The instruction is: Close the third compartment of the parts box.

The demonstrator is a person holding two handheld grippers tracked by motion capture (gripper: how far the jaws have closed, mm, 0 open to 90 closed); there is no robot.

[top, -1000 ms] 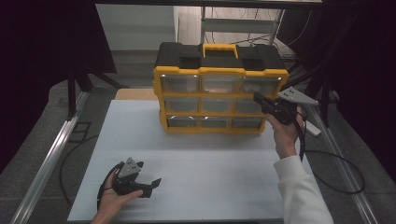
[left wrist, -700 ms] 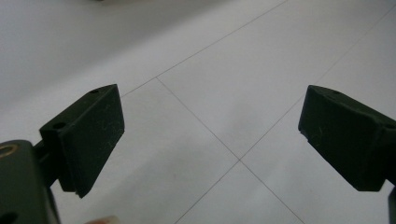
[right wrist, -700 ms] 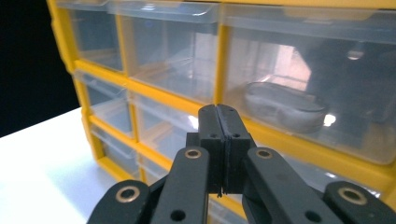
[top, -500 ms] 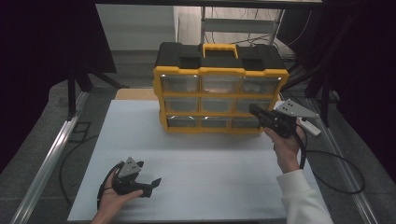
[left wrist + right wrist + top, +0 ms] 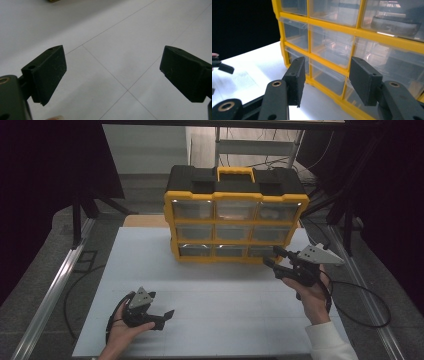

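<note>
Your right gripper (image 5: 274,261) sits just off the lower right corner of the yellow drawer cabinet (image 5: 235,222), which stands at the far middle of the white table (image 5: 215,290). Its jaws stand apart with nothing between them, aimed at the bottom row of clear drawers (image 5: 329,80), near but not touching. Your left gripper (image 5: 165,317) rests low at the near left of the table, well apart from the cabinet, jaws spread wide over bare surface, holding nothing. Contents of the bottom drawers cannot be made out.
</note>
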